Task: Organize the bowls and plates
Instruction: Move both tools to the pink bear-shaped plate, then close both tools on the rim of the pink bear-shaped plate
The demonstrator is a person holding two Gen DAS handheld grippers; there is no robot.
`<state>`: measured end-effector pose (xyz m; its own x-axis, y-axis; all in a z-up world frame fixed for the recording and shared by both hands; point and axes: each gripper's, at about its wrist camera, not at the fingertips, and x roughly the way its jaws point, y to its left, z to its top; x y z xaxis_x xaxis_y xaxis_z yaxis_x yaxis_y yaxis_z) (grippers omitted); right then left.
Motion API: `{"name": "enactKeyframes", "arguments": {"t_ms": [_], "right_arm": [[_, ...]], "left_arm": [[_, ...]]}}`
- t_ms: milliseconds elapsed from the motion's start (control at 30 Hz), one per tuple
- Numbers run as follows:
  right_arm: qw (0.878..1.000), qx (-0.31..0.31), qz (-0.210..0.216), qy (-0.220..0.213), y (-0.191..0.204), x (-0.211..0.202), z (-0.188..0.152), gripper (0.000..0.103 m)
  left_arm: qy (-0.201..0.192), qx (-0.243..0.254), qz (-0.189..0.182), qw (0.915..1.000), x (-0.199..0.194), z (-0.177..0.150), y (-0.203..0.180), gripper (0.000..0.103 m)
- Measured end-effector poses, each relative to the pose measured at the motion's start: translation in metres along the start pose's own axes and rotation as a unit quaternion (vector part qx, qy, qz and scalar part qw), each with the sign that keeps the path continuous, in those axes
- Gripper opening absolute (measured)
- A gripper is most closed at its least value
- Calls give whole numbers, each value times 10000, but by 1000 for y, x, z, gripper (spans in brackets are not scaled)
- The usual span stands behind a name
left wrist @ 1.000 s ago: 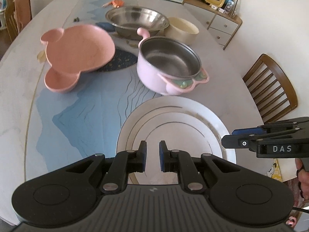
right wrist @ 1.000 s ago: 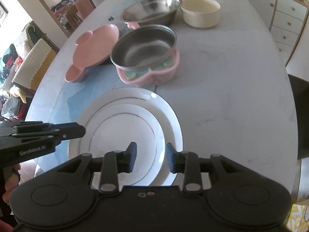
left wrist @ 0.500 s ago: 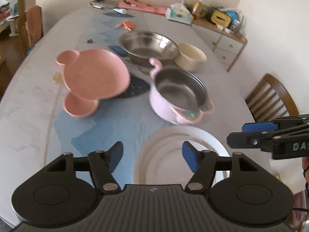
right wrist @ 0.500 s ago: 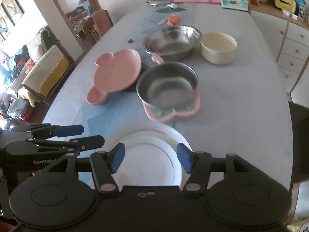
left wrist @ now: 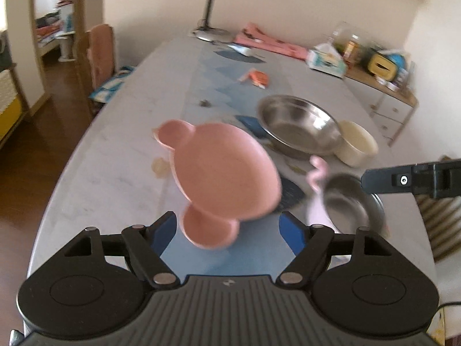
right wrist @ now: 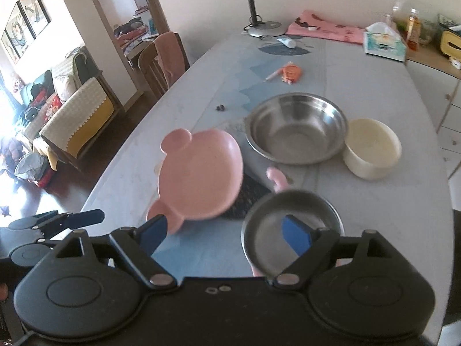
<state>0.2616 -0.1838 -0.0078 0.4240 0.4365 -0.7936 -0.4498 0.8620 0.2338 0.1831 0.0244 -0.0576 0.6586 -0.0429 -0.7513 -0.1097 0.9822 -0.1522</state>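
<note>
The pink mouse-eared plate is seen tilted on the table, one ear propped on a dark round mat, near the middle of the runner. Right beside it the pink steel-lined bowl is parked, and behind that the big steel bowl is found touching the cream bowl.

The left gripper is held above the plate's near ear with its jaws spread wide; they've just been opening and nothing is caught between them. Same deal for the right gripper: jaws spread, just opened, nothing gripped, with the lined bowl seen behind its right finger. A desk lamp is stood at the far end.
</note>
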Motion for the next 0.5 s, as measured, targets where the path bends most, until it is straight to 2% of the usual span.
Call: {"name": "enactKeyframes", "arguments": {"t_ms": [333, 500], "right_arm": [[9992, -143, 0, 369, 2, 82, 50, 85], [9979, -29, 8, 650, -8, 119, 58, 80]], "left_arm": [[210, -370, 414, 9982, 59, 37, 32, 78], [370, -412, 571, 9968, 89, 44, 36, 78]]}}
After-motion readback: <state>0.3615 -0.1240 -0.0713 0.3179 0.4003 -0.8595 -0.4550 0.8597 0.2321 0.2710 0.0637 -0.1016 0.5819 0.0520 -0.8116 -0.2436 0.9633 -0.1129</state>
